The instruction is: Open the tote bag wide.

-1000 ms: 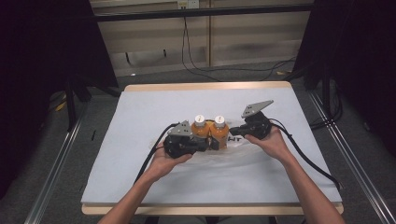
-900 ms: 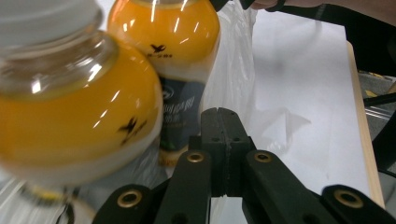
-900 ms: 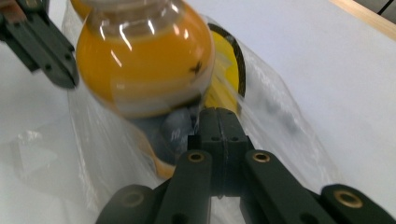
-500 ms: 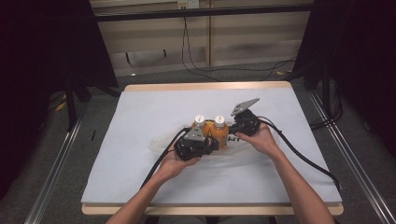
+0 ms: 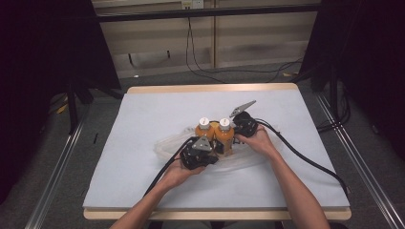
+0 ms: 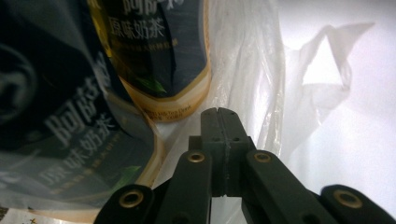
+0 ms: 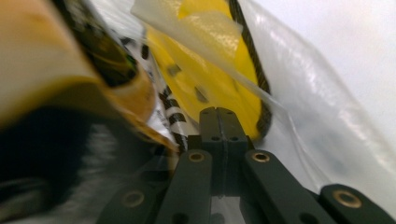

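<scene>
While both jaws sit clenched, apparently pinching clear plastic bag [image 5: 167, 143] film beside two milk tea bottles [image 5: 215, 136], left gripper [image 5: 210, 151] and right gripper [image 5: 235, 135] risk film slipping or tearing, bottles toppling onto surface [image 5: 143, 119].

Overhead forward-down view; two close jaw-level views (shared: bottles [image 5: 214, 133], bag [image 6: 261, 70])

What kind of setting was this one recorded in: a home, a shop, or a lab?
Most likely a lab or recording bench. A bare table under a pale sheet stands between dark curtains, loose cables run across the floor behind, and both hands work handheld grippers around two bottles.
</scene>
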Tool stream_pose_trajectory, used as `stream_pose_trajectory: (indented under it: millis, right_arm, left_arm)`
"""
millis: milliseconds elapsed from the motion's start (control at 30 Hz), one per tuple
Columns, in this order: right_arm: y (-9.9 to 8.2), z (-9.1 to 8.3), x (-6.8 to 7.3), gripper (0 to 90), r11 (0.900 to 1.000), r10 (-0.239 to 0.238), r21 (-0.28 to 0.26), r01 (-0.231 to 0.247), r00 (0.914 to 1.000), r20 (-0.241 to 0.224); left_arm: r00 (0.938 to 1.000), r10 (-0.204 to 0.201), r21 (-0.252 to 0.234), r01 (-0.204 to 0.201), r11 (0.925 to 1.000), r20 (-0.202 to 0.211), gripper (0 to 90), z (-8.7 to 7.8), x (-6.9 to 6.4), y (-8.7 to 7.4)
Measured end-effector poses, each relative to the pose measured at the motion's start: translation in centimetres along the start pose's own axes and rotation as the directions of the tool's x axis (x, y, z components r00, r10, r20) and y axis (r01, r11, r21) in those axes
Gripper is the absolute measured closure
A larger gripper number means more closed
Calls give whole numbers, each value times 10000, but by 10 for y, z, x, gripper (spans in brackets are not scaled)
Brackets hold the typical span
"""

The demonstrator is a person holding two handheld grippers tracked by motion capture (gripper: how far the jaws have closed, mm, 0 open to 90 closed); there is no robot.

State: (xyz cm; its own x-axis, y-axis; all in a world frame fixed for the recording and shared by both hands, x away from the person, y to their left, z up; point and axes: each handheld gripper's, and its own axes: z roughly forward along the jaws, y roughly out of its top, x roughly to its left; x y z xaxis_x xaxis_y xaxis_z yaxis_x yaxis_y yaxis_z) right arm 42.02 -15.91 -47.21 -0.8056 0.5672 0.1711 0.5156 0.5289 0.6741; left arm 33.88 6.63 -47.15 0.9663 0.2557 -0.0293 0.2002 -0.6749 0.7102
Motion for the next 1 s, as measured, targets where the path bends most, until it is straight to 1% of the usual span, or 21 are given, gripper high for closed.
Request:
stream_pose_trajectory:
  millis: [33,133,167,200,267,300,333,367,400,433,467,533,567,600,633,667,733,800,833,933,1000]
  right_arm:
    - [-1,3,-2,900,10000,-28,75,28,10000,3]
    - [-2,8,-5,900,9998,34,216,-35,10000,45]
    - [-2,10,-5,900,9997,121,209,-122,9999,53]
    - [-2,11,-7,900,9998,157,129,-157,9999,2]
    - [1,14,-9,900,9998,188,107,-188,9998,-63]
    - [3,15,-9,900,9997,196,141,-195,9998,-72]
    - [4,16,-10,900,9998,70,172,-70,10000,-47]
    - [6,17,-10,900,9998,72,202,-71,10000,-10]
    - [8,20,-10,900,9998,-2,196,2,10000,9]
    - [10,22,-10,900,9998,-3,174,3,10000,33]
    - [12,23,-10,900,9998,44,189,-45,10000,44]
    - [15,26,-11,900,10000,34,92,-35,9999,168]
    - [16,28,-12,900,10000,85,42,-86,9997,221]
    - [17,29,-12,900,9999,143,12,-143,9994,316]
    - [18,31,-13,900,9998,161,-96,-157,9990,417]
    - [19,32,-12,900,9995,285,-125,-280,9986,452]
    - [21,35,-12,900,9992,359,-196,-350,9980,520]
    - [24,37,-13,900,9992,366,-205,-354,9971,662]
    - [25,37,-14,900,9993,343,-178,-331,9968,724]
    - [25,39,-14,900,9987,457,-272,-434,9948,908]
    - [25,39,-14,900,9985,482,-306,-452,9933,1048]
  left_arm:
    - [10000,75,158,-75,9998,3,900,0,-1,0]
    - [9997,228,333,-231,9992,100,900,4,-2,-4]
    - [9997,166,306,-172,9994,195,900,5,-2,-5]
    - [9998,160,237,-163,9996,151,900,5,-2,-5]
    - [9997,184,274,-188,9994,174,900,5,-2,-5]
    - [9996,146,252,-153,9996,240,900,5,-2,-5]
    - [9992,150,238,-159,9996,367,900,5,-2,-5]
    - [9985,62,273,-77,9996,537,900,5,-2,-6]
    - [9981,-18,147,9,9999,620,900,5,-3,-7]
    - [9980,97,275,-114,9996,618,900,4,-3,-7]
    - [9977,127,245,-144,9996,671,900,4,-4,-8]
    - [9975,227,277,-246,9993,665,900,4,-6,-8]
    - [9965,224,238,-243,9994,800,900,3,-6,-8]
    - [9960,296,357,-327,9988,839,900,2,-7,-8]
    - [9953,369,339,-401,9986,894,900,2,-8,-9]
    - [9953,318,95,-328,9994,916,900,3,-10,-10]
    - [9940,444,100,-456,9989,1004,900,2,-13,-11]
    - [9933,465,228,-491,9985,1057,900,0,-15,-11]
    - [9929,464,-64,-460,9989,1099,900,2,-16,-13]
    - [9931,392,-21,-392,9992,1101,900,1,-18,-13]
    - [9923,564,7,-568,9984,1105,900,1,-21,-13]
